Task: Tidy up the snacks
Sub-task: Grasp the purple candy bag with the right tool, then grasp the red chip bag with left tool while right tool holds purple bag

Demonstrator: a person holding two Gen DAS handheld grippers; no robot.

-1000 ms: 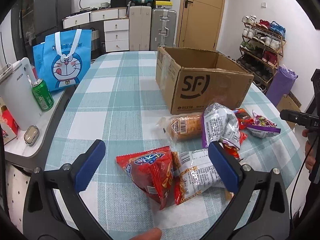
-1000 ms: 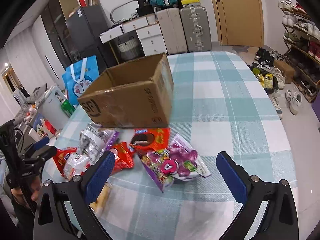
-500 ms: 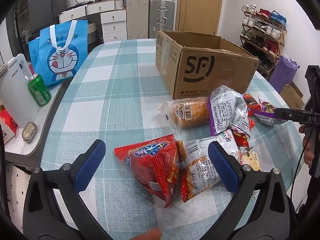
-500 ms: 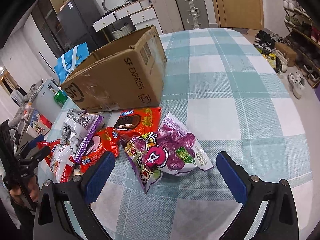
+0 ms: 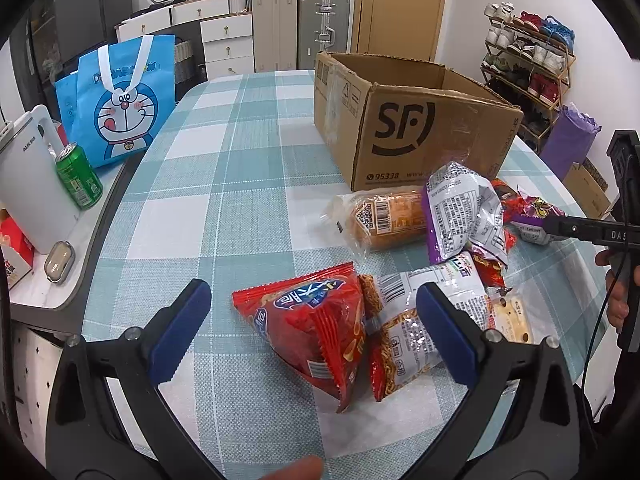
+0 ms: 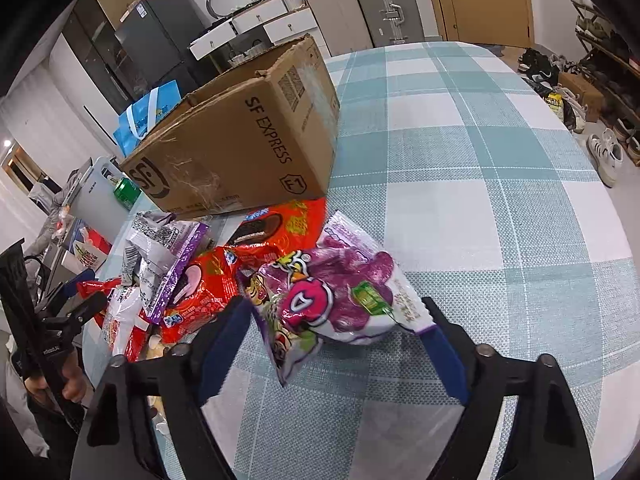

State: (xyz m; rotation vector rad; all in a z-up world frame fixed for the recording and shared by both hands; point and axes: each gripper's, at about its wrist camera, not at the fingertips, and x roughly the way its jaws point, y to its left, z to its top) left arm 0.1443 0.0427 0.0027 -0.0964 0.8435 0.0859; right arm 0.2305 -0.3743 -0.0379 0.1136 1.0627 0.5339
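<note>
A pile of snack bags lies in front of the open cardboard box (image 5: 420,128) on the checked tablecloth. My left gripper (image 5: 314,320) is open, its jaws on either side of a red chip bag (image 5: 308,324), with a white noodle bag (image 5: 404,320) against the right finger. My right gripper (image 6: 334,318) is closing on a purple candy bag (image 6: 340,288). Its pads have come up to the bag's two edges, and the bag still lies flat, not squeezed. Red cookie packs (image 6: 276,232) lie between that bag and the box (image 6: 240,152).
A wrapped bread roll (image 5: 384,216) and a silver-purple bag (image 5: 460,208) lie near the box. Left of the table stand a green can (image 5: 78,180), a white appliance (image 5: 28,184) and a blue cartoon bag (image 5: 120,96). A shoe rack (image 5: 528,64) lines the right wall.
The right gripper sank toward the purple bag and its jaws narrowed around it. The left gripper drew slightly closer to the red chip bag, still open.
</note>
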